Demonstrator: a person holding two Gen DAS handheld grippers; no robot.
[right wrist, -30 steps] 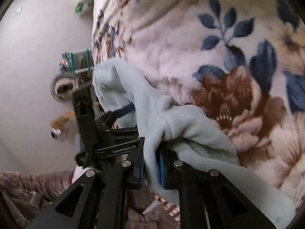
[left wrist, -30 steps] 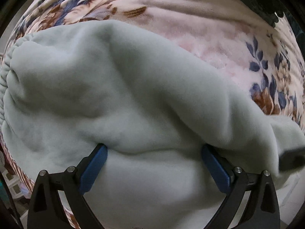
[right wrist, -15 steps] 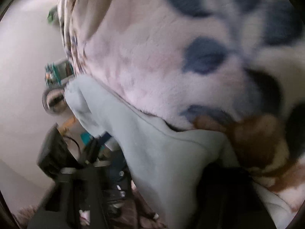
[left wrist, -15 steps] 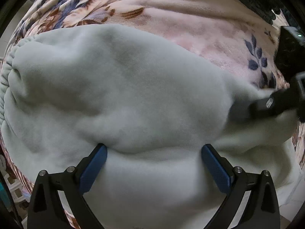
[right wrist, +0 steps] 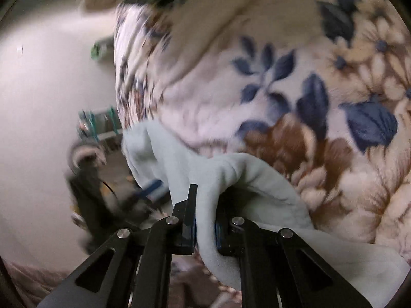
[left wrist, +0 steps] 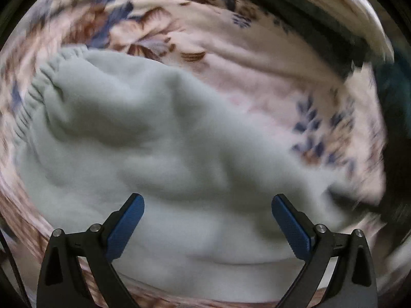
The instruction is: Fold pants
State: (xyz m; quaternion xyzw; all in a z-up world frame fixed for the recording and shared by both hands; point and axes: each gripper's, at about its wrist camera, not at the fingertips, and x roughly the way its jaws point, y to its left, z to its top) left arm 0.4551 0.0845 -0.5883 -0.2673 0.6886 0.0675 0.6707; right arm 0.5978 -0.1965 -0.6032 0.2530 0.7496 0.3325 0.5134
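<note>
Floral blanket [right wrist: 295,82] beneath pants [left wrist: 167,154].

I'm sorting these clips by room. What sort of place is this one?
Probably a bedroom at home. Pale green fleece pants lie on a plush floral blanket spread like bedding, with a plain wall beside it.

the pants [left wrist: 159,159] lie on the blanket [left wrist: 257,82], waistband [left wrist: 38,89] at the left.
</note>
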